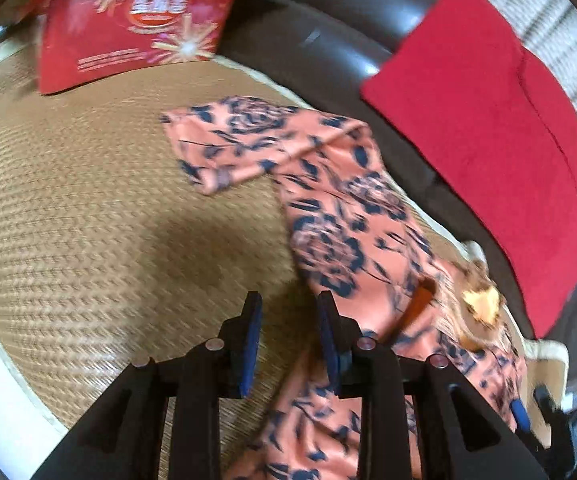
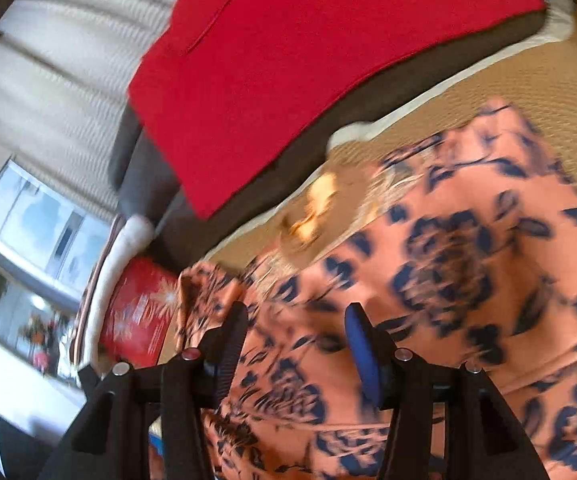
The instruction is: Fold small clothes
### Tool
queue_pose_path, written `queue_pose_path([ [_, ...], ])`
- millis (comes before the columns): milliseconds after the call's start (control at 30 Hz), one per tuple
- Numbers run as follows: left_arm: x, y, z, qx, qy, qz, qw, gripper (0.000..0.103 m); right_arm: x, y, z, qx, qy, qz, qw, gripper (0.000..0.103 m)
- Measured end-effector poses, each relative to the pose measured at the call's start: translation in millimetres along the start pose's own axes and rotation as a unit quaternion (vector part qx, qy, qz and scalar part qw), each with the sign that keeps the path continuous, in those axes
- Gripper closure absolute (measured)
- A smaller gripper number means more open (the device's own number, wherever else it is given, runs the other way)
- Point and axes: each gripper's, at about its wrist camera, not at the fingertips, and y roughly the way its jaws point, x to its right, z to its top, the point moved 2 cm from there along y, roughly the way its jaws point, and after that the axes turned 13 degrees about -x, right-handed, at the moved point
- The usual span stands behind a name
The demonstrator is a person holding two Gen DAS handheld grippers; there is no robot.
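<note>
My left gripper (image 1: pixel 288 316) stands narrowly parted over the woven mat (image 1: pixel 88 200), nothing between its pads, my right gripper (image 2: pixel 296 332) stands parted above the floral garment (image 1: pixel 328 216) spread there.

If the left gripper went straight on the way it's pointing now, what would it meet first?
Most likely the woven mat. The left gripper has nothing between its fingers, and bare mat shows in the gap ahead. The floral garment lies just beside that line, so its edge could be brushed; blur and fisheye depth make this uncertain.
</note>
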Motion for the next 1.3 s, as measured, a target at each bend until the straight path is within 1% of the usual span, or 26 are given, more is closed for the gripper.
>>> queue_pose_path([
  [100, -20.7, 3.8, 9.3, -0.004, -0.037, -0.014, 0.9992, 0.074, -2.1, 19.1, -5.4, -0.035, -0.001, -0.015, 0.999, 0.048],
  [167, -32.4, 5.1, 17.3, 0.004, -0.064, -0.018, 0.9978, 0.074, 3.4, 33.8, -7.9, -0.068, 0.009, -0.039, 0.997, 0.048],
  [200, -34.3, 5.6, 22.0, 0.011, -0.07, -0.014, 0.9974, 0.074, 7.1, 38.2, -8.6, -0.078, 0.015, -0.046, 0.996, 0.048],
  [267, -40.4, 0.5, 30.6, 0.037, -0.075, 0.005, 0.9965, 0.07, 10.9, 36.4, -8.3, -0.077, 0.024, -0.039, 0.996, 0.048],
  [300, -41.8, -2.6, 34.5, 0.052, -0.071, 0.014, 0.996, 0.06, 11.4, 32.1, -7.6, -0.074, 0.024, -0.031, 0.996, 0.048],
  [333, -42.0, -5.3, 38.0, 0.061, -0.069, 0.018, 0.9956, 0.042, 11.2, 28.8, -7.3, -0.072, 0.024, -0.028, 0.997, 0.048],
  [400, -45.8, -6.1, 42.6, 0.066, -0.069, 0.017, 0.9953, 0.025, 11.4, 24.1, -7.9, -0.069, 0.021, -0.027, 0.997, 0.048],
  [500, -53.7, -0.5, 48.2, 0.063, -0.074, 0.009, 0.9952, 0.025, 13.3, 23.5, -8.8, -0.077, 0.019, -0.027, 0.997, 0.048],
  [600, -59.8, 10.7, 56.5, 0.044, -0.076, 0.016, 0.996, 0.025, 12.4, 24.5, -8.1, -0.08, 0.015, -0.028, 0.996, 0.048],
  [667, -57.6, 6.9, 59.6, 0.066, -0.067, 0.018, 0.9954, 0.025, 10.6, 24.9, -7.5, -0.081, 0.012, -0.027, 0.996, 0.048],
  [767, -48.8, 11.4, 68.1, 0.071, -0.041, 0.029, 0.9962, 0.025, 9.7, 27.3, -5.4, -0.083, 0.012, -0.028, 0.996, 0.048],
  [800, -46.5, 13.0, 70.1, 0.072, -0.036, 0.028, 0.9963, 0.027, 9.9, 28.3, -4.9, -0.083, 0.014, -0.028, 0.996, 0.048],
  [867, -40.5, 18.6, 75.5, 0.071, -0.019, 0.032, 0.9968, 0.043, 10.1, 28.5, -5.3, -0.082, 0.016, -0.028, 0.996, 0.048],
  [900, -37.3, 22.1, 77.2, 0.067, -0.008, 0.038, 0.997, 0.058, 10.1, 28.0, -5.4, -0.082, 0.015, -0.028, 0.996, 0.048],
  [933, -35.2, 25.4, 78.7, 0.062, 0.002, 0.043, 0.9971, 0.069, 10.5, 27.5, -5.6, -0.082, 0.016, -0.028, 0.996, 0.048],
  [967, -32.5, 30.7, 82.0, 0.06, 0.011, 0.049, 0.9969, 0.073, 10.6, 27.5, -5.6, -0.082, 0.016, -0.028, 0.996, 0.048],
  [1033, -27.6, 34.7, 88.2, 0.066, 0.032, 0.059, 0.9956, 0.09, 10.9, 28.9, -5.0, -0.082, 0.018, -0.027, 0.996, 0.048],
  [1067, -27.1, 36.0, 91.3, 0.066, 0.036, 0.055, 0.9956, 0.095, 11.4, 28.9, -5.0, -0.082, 0.018, -0.027, 0.996, 0.048],
  [1133, -27.3, 32.5, 94.3, 0.066, 0.03, 0.034, 0.9968, 0.097, 11.1, 29.1, -4.9, -0.081, 0.017, -0.027, 0.996, 0.048],
  [1200, -20.9, 21.9, 92.6, 0.071, 0.032, 0.006, 0.9969, 0.097, 10.2, 28.0, -5.2, -0.079, 0.015, -0.028, 0.996, 0.048],
  [1267, -2.2, 1.6, 84.3, 0.084, 0.06, -0.031, 0.9941, 0.098, 8.7, 25.1, -4.5, -0.072, 0.013, -0.029, 0.997, 0.048],
  [1300, 11.9, -12.3, 76.2, 0.098, 0.087, -0.05, 0.9901, 0.098, 7.3, 22.4, -3.7, -0.066, 0.011, -0.029, 0.997, 0.048],
])
